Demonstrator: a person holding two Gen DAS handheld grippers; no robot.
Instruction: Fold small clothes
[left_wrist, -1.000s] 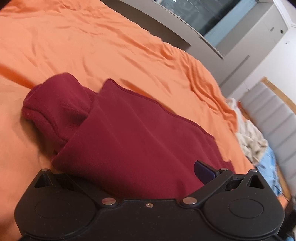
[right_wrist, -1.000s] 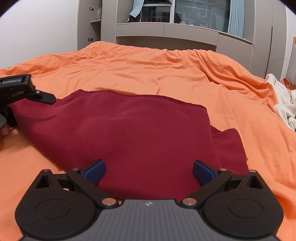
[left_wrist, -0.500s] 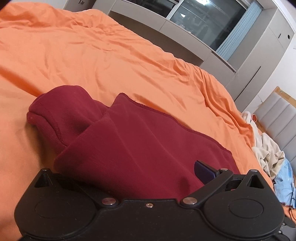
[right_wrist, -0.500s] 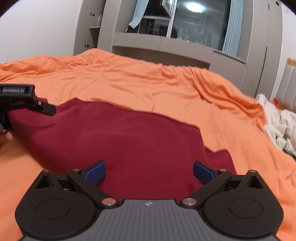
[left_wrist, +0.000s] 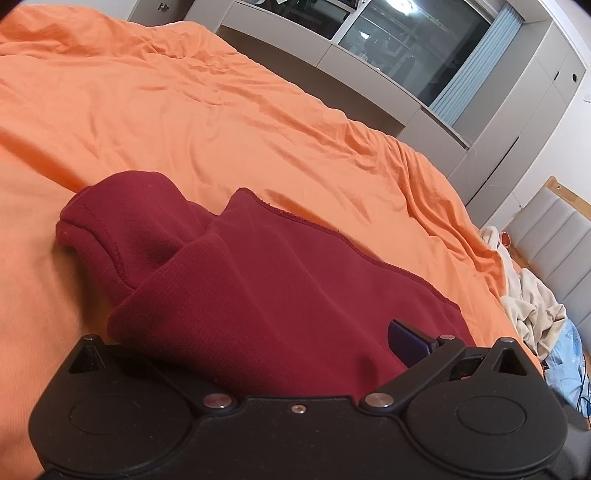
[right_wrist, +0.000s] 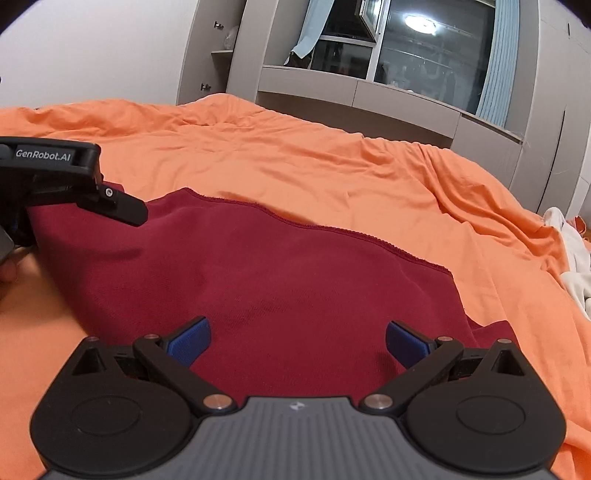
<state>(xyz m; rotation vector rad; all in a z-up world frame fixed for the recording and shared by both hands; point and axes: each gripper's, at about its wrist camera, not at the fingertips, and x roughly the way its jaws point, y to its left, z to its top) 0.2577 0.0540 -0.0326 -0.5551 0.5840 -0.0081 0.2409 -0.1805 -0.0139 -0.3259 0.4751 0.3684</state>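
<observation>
Tilted a little higher than a second ago, showing more window. Left gripper (left_wrist: 295, 354) half buried in cloth, grip impossible to judge; right gripper (right_wrist: 295, 347) spread wide over maroon garment (right_wrist: 258, 280) on orange bedspread (right_wrist: 332, 177). Soft, light, floppy; best pinched at hem corners.

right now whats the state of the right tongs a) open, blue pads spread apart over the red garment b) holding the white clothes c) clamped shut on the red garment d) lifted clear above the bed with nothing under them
a: in the right wrist view the right tongs stand open, their blue pads set wide apart, with the dark red garment lying between and beyond them on the orange bedsheet.
</observation>
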